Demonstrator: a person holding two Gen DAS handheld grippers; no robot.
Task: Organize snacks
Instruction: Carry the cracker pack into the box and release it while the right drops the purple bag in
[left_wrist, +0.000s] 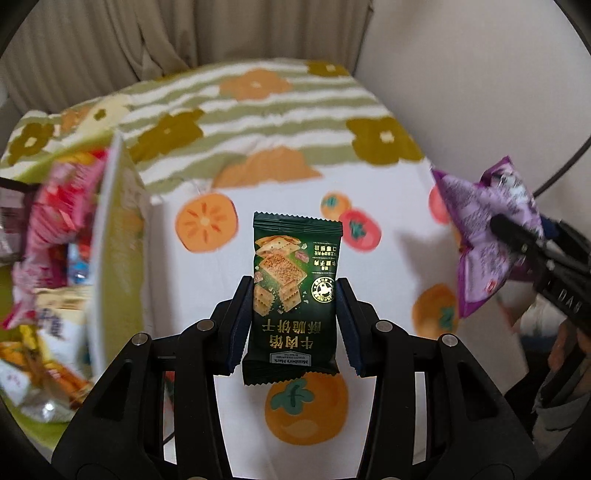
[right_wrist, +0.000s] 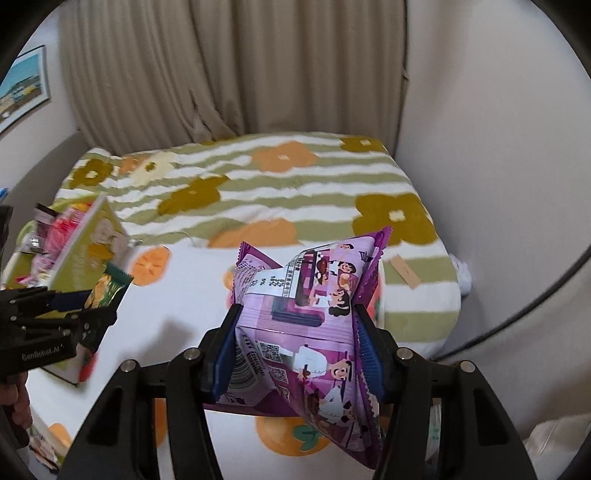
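Observation:
My left gripper (left_wrist: 295, 291) is shut on a dark green cracker packet (left_wrist: 295, 288) and holds it upright above the white persimmon-print cloth (left_wrist: 388, 266). My right gripper (right_wrist: 295, 314) is shut on a purple cartoon-print snack bag (right_wrist: 310, 317), crumpled between the blue pads. In the left wrist view the purple bag (left_wrist: 484, 236) shows at the right edge in the right gripper's fingers (left_wrist: 517, 232). In the right wrist view the left gripper (right_wrist: 70, 314) with the green packet (right_wrist: 107, 291) is at the left.
A green-walled box (left_wrist: 118, 240) full of mixed snack packets (left_wrist: 55, 221) stands at the left; it also shows in the right wrist view (right_wrist: 85, 251). A green striped flower blanket (right_wrist: 258, 184) covers the bed behind. Curtains (right_wrist: 258, 66) and a wall are beyond.

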